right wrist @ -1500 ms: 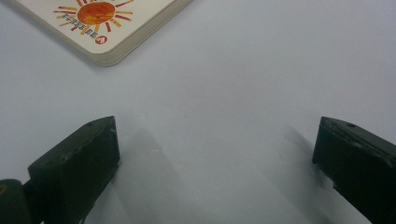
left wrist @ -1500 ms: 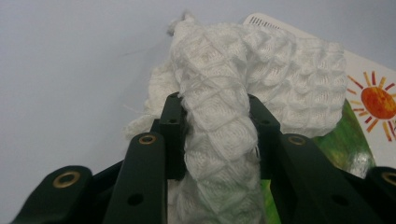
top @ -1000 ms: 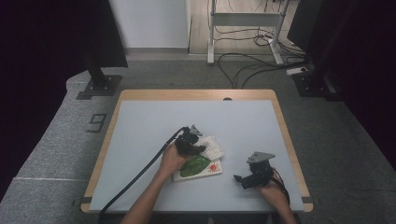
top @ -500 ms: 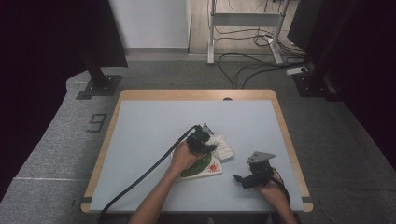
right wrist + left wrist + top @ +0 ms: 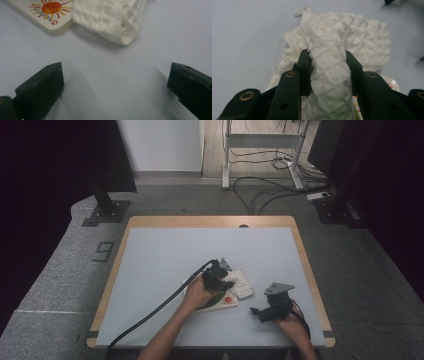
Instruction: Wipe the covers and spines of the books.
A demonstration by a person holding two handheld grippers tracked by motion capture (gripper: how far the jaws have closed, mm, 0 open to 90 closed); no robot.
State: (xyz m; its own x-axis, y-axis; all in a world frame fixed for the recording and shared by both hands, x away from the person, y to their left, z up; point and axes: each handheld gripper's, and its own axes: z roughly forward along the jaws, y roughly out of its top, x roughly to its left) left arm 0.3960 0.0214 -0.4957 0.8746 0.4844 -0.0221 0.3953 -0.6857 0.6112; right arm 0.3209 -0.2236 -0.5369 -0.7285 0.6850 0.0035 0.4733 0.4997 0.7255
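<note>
Left jaws: my left gripper [image 5: 327, 72] squeezes a fold of the white cloth [image 5: 342, 42] between its two black jaws.
Right jaws: my right gripper [image 5: 115, 82] has its jaws spread wide, with bare table between them.
Cloth: it is white and bumpy, all bunched up. It lies on the table [image 5: 155, 265], near the middle, a bit toward my side. One part of it lies over the card.
Card: the card [image 5: 51, 13] lies flat on the table. It has an orange sun on it and a green part too. It lies under the cloth's edge.
Left hand: it holds the left gripper right over the cloth and card.
Right hand: it holds the right gripper [image 5: 272, 305] low by the table's near edge, near the cloth but not touching it.
Cable: a black cable [image 5: 150, 315] runs from my left gripper back across the table to the near edge.
</note>
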